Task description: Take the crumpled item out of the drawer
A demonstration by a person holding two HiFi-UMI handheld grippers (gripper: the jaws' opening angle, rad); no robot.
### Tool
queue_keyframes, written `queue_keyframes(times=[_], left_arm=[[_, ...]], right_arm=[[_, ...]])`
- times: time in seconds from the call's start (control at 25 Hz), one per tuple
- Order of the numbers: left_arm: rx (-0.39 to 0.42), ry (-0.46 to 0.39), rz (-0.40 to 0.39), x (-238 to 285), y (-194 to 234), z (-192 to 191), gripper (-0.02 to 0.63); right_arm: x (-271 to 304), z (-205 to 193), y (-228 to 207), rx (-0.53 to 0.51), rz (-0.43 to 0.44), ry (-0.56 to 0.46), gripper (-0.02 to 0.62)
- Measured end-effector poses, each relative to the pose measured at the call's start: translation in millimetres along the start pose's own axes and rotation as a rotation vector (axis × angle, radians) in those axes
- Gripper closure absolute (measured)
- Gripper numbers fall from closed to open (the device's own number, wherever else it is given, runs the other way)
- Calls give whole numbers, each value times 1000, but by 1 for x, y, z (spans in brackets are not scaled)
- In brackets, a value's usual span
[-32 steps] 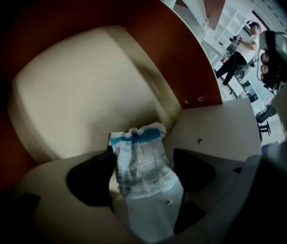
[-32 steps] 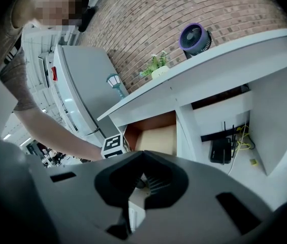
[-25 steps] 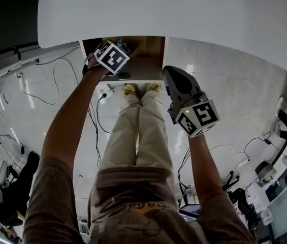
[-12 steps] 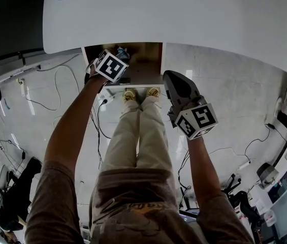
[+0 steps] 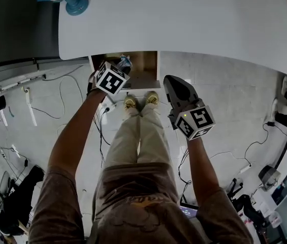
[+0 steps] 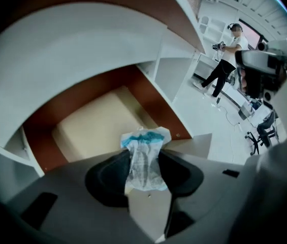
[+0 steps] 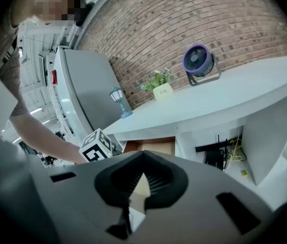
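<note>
As its jaws have just been closing, the left gripper [image 6: 144,161] pinches the crumpled item [image 6: 146,139] between both pads. The item is white with teal print, and its top sticks out past the tips. The open drawer [image 6: 153,103] lies beyond and below this claw, under the white desk [image 5: 184,19]. The right gripper [image 7: 142,154] has its jaws together with nothing between them. The drawer sits ahead of it and slightly to its left.

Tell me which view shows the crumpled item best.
Left gripper view: the crumpled white-and-blue wrapper sits central, pinched in the left tongs above the drawer. Head view shows only a bluish scrap; right gripper view shows none of it.
</note>
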State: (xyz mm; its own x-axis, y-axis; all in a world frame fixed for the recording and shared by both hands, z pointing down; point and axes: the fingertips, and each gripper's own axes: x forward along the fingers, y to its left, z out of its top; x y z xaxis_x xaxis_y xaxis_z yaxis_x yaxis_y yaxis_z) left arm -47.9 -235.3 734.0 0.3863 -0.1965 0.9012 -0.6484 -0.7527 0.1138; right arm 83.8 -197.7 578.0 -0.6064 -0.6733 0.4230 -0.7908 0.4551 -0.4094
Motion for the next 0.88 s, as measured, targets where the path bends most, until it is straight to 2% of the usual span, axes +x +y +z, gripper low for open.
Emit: queue_keyframes(times=[0.16, 0.36, 0.52, 0.72, 0.88], left_arm=[[22, -42, 2, -36, -9, 20, 426], [-38, -108, -44, -82, -19, 45, 425], [-19, -126, -70, -106, -29, 56, 425], [-7, -166, -72, -139, -39, 88, 425], [-18, -215, -58, -166, -31, 114, 426]], right_arm=[[-14, 26, 4, -18, -13, -22, 600], [-28, 57, 18, -36, -25, -45, 600], [-36, 76, 29, -50, -31, -66, 600], [-54, 108, 36, -63, -20, -81, 600], [-58, 134, 48, -95, 9, -98, 600]])
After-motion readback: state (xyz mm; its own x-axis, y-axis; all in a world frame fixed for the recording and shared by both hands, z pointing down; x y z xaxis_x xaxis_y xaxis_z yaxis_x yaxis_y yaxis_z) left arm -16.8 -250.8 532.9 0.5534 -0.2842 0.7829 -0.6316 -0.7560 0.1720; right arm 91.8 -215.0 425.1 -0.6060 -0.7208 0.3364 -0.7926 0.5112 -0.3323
